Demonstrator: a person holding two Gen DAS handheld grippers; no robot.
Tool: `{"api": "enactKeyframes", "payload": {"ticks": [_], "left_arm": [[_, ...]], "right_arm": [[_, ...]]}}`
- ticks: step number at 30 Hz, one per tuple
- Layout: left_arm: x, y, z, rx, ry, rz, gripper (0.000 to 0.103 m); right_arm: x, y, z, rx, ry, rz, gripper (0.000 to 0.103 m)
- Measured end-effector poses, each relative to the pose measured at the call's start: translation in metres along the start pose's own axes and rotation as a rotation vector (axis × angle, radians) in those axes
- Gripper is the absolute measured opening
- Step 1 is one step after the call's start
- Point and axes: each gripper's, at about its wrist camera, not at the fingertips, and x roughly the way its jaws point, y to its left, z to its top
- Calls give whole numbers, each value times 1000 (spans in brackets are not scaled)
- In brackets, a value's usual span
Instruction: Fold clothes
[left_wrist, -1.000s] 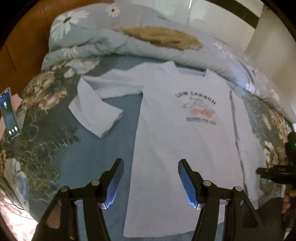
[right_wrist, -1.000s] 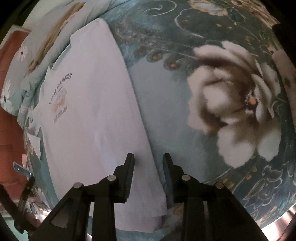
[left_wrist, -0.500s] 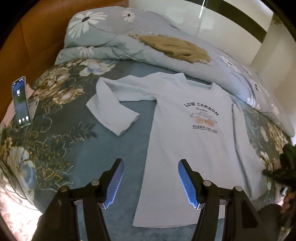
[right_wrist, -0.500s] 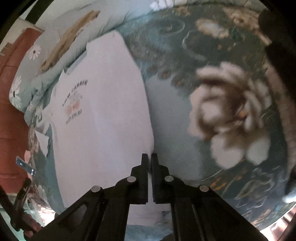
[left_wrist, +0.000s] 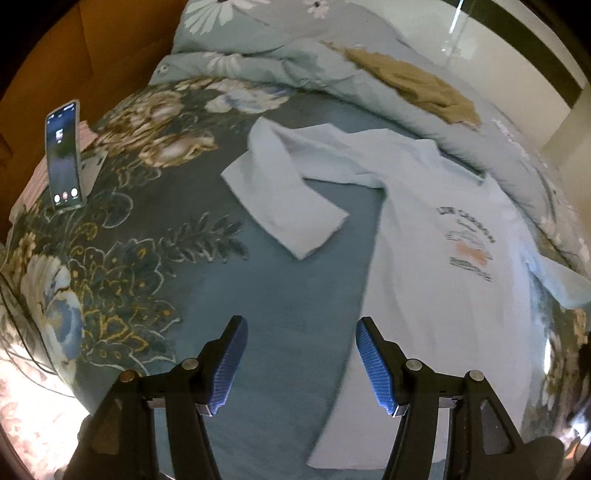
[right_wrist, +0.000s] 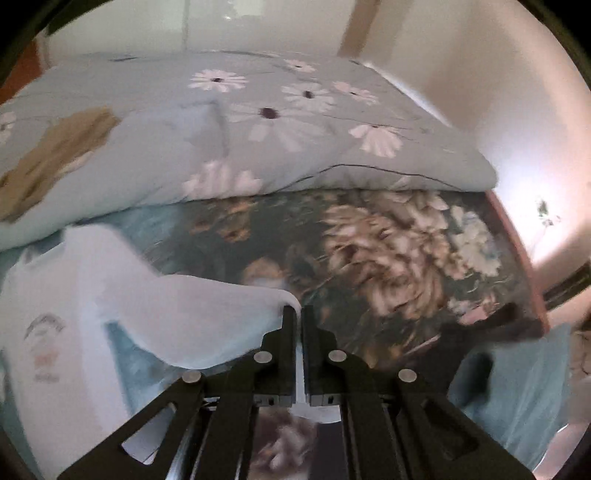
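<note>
Pale long-sleeved shirt (left_wrist: 424, 266) flat on floral bedspread (left_wrist: 122, 266), phone (left_wrist: 63, 155) nearby

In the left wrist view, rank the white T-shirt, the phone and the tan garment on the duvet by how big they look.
1. White T-shirt, by far the largest.
2. Tan garment.
3. Phone, smallest, though the tan garment lies farther from the camera.

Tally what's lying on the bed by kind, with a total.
Light blue long-sleeved T-shirt: 1
Tan garment: 1
Daisy-print duvet: 1
Phone: 1
Total: 4
</note>
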Motion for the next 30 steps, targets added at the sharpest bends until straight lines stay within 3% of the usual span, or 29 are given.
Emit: {"api": "enactKeyframes", "payload": {"ticks": [11,19,20,21,23,27,30], "left_arm": [[31,28,16,-90,59,71,65],[44,19,27,-36,54,66,65],[45,16,28,-18,55,60,65],[45,13,30,8,52,57,65],[44,6,34,76,43,62,65],[46,-7,42,205,30,78,65],[52,-16,46,284,24,71,65]], "right_arm": [[95,-7,12,39,172,-161,2],[78,14,21,-25,134,-124,4],[68,17,21,-23,108,-96,11],[57,20,22,-19,79,-66,29],[35,25,22,-13,23,-5,54],[-8,49,3,-28,-62,197,63],[-20,83,-40,-52,-19,407,75]]}}
